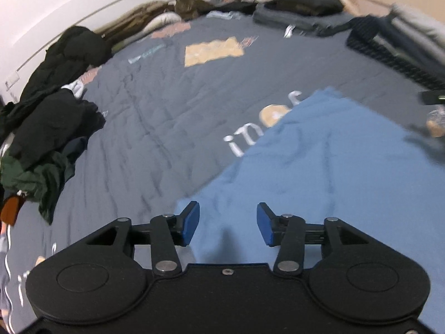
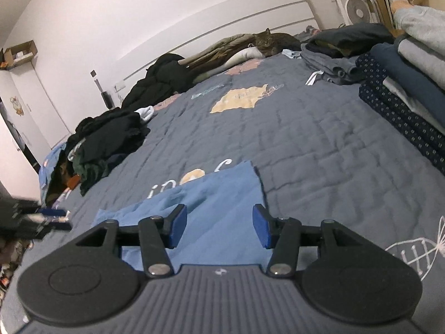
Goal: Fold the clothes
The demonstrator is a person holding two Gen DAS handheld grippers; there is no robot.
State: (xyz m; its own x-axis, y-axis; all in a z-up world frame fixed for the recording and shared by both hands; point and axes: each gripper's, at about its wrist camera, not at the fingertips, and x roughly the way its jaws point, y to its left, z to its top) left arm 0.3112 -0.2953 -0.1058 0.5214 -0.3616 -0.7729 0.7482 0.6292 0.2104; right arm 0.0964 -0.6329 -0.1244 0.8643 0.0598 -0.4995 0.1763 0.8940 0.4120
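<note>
A light blue garment [image 1: 319,167] lies spread flat on the dark grey quilt [image 1: 167,97], with one edge running diagonally across the printed letters. My left gripper [image 1: 228,222] hovers over the garment's near left corner, jaws open, nothing between the blue pads. In the right wrist view the same blue garment [image 2: 217,194] lies just ahead. My right gripper [image 2: 219,226] is above its near edge, also open and empty. The left gripper [image 2: 52,217] shows there as a dark blur at the left edge.
A heap of dark unfolded clothes [image 2: 111,133] sits on the bed's left side. Folded stacks [image 2: 403,83] and a grey folded pile [image 2: 333,53] line the right and far right. A cat [image 2: 264,40] lies by the headboard, and a fan [image 2: 356,9] stands behind.
</note>
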